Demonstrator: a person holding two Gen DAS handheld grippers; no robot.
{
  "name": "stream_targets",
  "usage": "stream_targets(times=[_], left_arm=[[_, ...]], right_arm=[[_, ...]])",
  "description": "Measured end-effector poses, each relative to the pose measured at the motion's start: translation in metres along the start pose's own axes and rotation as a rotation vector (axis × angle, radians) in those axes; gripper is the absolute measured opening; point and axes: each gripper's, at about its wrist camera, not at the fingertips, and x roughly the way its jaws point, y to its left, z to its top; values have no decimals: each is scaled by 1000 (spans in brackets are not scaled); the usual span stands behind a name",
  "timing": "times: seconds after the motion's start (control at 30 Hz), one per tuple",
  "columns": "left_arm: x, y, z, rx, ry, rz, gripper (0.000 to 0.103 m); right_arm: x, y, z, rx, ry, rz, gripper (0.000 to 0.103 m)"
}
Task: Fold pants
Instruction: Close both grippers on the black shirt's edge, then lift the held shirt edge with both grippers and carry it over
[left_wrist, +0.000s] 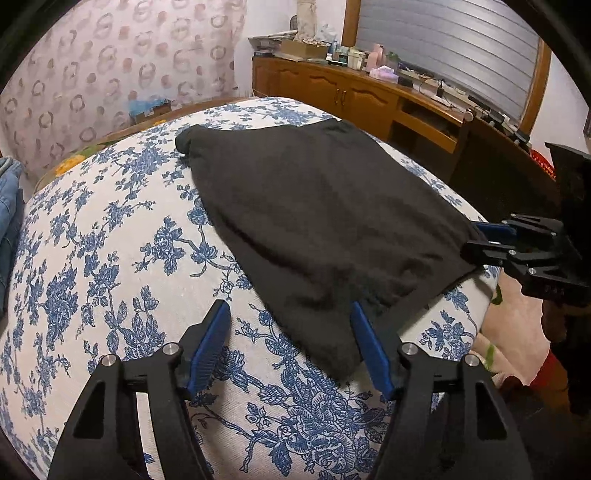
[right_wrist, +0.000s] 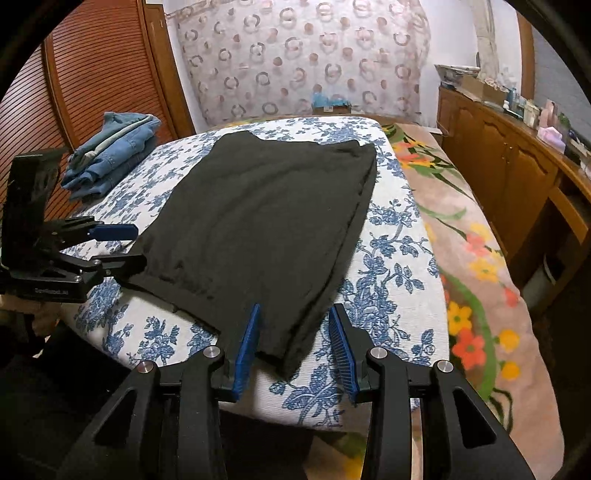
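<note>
Pants (left_wrist: 325, 229) looked soft, light and limp. Both tongs, left (left_wrist: 288, 347) and right (right_wrist: 293, 345), stood released around near corners at 6 o'clock, good grasping places.

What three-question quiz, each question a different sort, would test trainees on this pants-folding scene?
1. True or false: the black pants lie spread on the blue-flowered sheet.
2. What is stacked beside the pants? A denim clothes B towels C books
3. Fill in: the left gripper and right gripper each have jaws ____ astride a pants corner.
Key: 1 true; 2 A; 3 open.
</note>
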Motion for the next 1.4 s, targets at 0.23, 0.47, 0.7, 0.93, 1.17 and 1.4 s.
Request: stream_targets(times=[0.23, 0.47, 0.7, 0.93, 1.17, 1.4], left_arm=[[0, 0, -1, -4, -10, -9, 62], [-4, -2, -4, -11, -12, -59, 47], [-6, -5, -5, -19, -10, -72, 46], [-8, -3, -9, -43, -4, -94, 46], [-9, 0, -9, -75, -12, -132, 15], [-26, 1, -2, -78, -61, -144, 5]], right_arm=[[5, 6, -1, -4, -6, 24, 27], [6, 9, -4, -19, -16, 33, 18], [8, 9, -6, -10, -26, 47, 12], [9, 9, -6, -5, -30, 52, 11], [8, 9, -6, 4, -38, 59, 9], [-1, 11, 5, -1, -82, 63, 8]])
